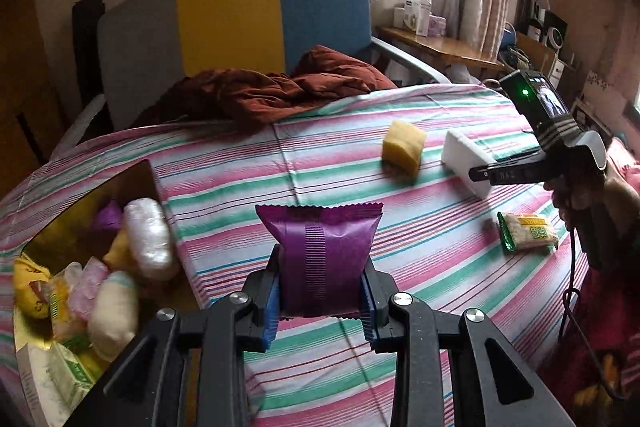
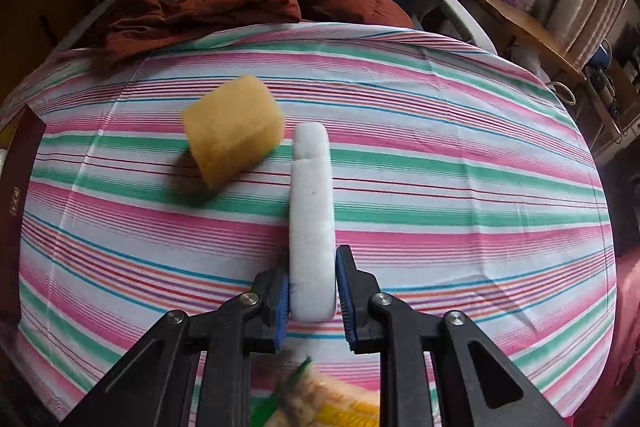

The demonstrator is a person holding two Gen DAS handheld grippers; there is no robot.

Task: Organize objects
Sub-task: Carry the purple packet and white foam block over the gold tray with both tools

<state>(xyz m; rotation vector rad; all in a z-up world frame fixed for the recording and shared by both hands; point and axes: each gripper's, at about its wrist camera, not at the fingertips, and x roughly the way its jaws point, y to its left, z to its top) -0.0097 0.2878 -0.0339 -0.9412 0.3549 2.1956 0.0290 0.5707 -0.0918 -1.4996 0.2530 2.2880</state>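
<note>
Striped cloth (image 2: 440,187) carries yellow sponge (image 2: 234,131) beside white block (image 2: 311,211).

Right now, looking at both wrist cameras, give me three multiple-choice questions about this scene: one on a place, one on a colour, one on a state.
1. Where is the yellow sponge?
A. in the box
B. on the striped cloth, left of the white block
C. on the chair

2. What colour is the packet in the left gripper?
A. purple
B. green
C. white

3. What is the right gripper doing?
A. open, empty
B. shut on the white block
C. shut on the sponge

Answers: B, it lies on the striped cloth beside the block; A, its wrapper is purple; B, the pads clamp the block's near end.
</note>
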